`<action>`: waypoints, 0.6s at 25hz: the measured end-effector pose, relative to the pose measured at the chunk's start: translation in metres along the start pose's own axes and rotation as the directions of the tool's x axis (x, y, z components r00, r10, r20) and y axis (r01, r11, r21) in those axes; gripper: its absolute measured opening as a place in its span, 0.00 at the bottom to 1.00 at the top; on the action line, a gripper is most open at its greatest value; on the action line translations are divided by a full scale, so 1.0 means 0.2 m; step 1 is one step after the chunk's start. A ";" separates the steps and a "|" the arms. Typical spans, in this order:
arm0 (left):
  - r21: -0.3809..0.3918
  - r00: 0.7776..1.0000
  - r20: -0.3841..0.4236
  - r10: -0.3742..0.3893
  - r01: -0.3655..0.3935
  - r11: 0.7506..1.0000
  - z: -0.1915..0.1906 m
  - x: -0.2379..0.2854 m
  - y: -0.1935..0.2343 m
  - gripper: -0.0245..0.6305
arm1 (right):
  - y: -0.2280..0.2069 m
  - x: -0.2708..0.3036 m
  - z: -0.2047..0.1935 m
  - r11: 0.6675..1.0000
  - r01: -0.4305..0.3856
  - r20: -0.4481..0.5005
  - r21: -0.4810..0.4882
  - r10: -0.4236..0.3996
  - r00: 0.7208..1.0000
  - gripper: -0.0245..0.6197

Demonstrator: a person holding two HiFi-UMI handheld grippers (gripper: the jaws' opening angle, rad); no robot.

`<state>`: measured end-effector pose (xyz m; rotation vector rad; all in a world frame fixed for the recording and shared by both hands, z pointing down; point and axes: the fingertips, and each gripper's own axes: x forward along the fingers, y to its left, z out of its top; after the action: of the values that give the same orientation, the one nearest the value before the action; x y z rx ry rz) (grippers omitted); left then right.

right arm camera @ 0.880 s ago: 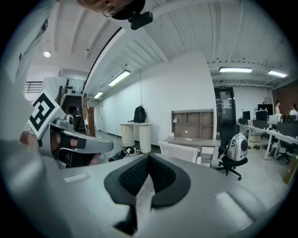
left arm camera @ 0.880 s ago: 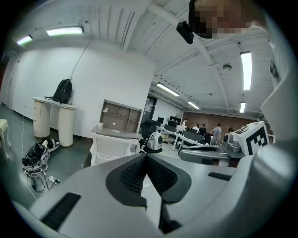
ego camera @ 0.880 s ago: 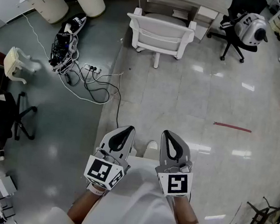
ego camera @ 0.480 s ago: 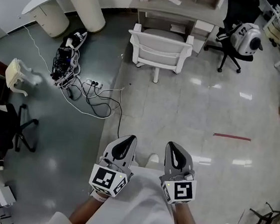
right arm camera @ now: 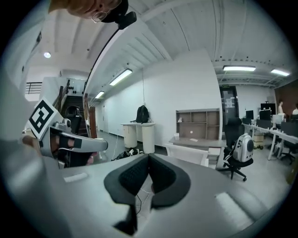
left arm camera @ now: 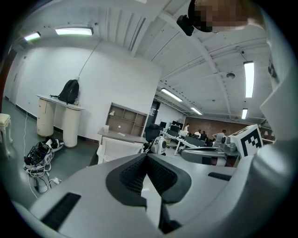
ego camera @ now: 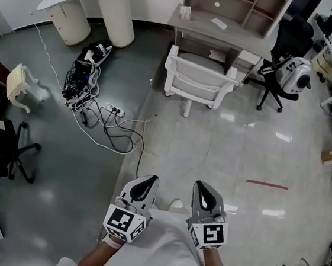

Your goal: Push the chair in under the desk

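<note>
A white chair (ego camera: 199,84) stands on the floor in front of a grey desk (ego camera: 222,31) with a shelf unit, its back turned toward me. The chair (left arm camera: 117,151) also shows small and far off in the left gripper view, and as the chair (right arm camera: 186,155) in the right gripper view, just above the jaws. My left gripper (ego camera: 144,183) and right gripper (ego camera: 203,189) are side by side near the bottom of the head view, well short of the chair. Both are shut with nothing between the pads.
A tangle of cables and a power strip (ego camera: 109,120) lies on the floor left of the chair. A black office chair with a white backpack (ego camera: 291,75) stands right of the desk. A white curved counter (ego camera: 88,1) is at the back left. A red strip (ego camera: 266,184) marks the floor.
The desk and chair have shifted down and right in the head view and more of the shelf unit shows. Both grippers sit lower in the frame, still shut and side by side.
</note>
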<state>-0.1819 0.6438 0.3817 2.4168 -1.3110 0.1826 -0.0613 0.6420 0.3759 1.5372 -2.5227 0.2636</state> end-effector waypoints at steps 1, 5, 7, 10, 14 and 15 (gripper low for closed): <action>-0.006 1.000 0.000 0.002 -0.002 1.000 0.00 -0.02 0.05 0.05 | 0.03 0.03 0.00 1.000 0.001 -0.002 0.000 -0.001 1.000 0.06; -0.013 1.000 0.003 0.002 -0.002 1.000 0.02 -0.04 0.24 0.05 | 0.09 0.15 0.00 1.000 0.026 -0.004 -0.002 -0.026 1.000 0.06; -0.010 1.000 -0.004 0.001 -0.001 1.000 0.03 -0.03 0.31 0.05 | 0.10 0.21 0.01 0.999 0.043 -0.007 -0.001 -0.043 0.999 0.06; -0.013 1.000 -0.011 0.004 -0.004 1.000 0.05 -0.01 0.39 0.05 | 0.10 0.29 0.02 0.998 0.063 -0.007 0.005 -0.063 0.998 0.06; -0.016 1.000 -0.014 0.009 -0.009 1.000 0.07 0.09 0.46 0.05 | 0.02 0.39 0.00 0.996 0.084 -0.013 0.014 -0.084 0.996 0.06; -0.015 1.000 -0.017 0.010 -0.010 1.000 0.08 0.13 0.47 0.05 | -0.01 0.42 0.00 0.996 0.083 -0.015 0.013 -0.082 0.996 0.06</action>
<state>-0.2472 0.5712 0.3990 2.3919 -1.3128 0.1946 -0.0982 0.5683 0.3967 1.6341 -2.4447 0.2794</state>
